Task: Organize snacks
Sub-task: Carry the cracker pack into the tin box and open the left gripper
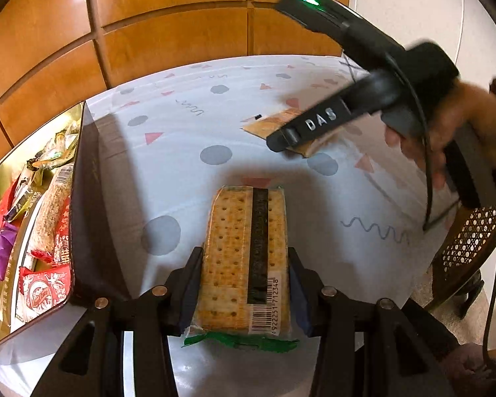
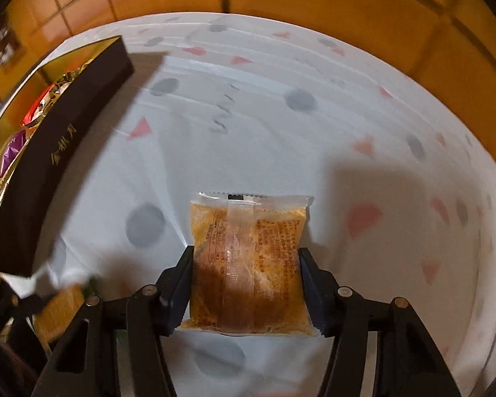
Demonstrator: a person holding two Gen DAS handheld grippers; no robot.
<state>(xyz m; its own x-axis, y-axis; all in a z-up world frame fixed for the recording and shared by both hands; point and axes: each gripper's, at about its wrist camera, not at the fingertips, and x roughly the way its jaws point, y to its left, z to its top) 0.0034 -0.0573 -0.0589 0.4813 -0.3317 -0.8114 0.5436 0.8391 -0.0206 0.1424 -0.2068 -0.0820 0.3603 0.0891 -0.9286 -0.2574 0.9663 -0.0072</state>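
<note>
two grips engaged: left gripper [image 1: 244,284] clamped on clear-wrapped rectangular cracker pack [image 1: 244,258], right gripper [image 2: 246,281] pinching orange crinkly pastry packet [image 2: 248,264], both above patterned tablecloth [image 2: 314,172]. risk: wrapper slipping, crackers cracking before dark snack box [image 1: 86,198].

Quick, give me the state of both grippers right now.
Left gripper: closed on the cracker pack.
Right gripper: jaws at both sides of the orange snack packet, appears closed on it.
</note>
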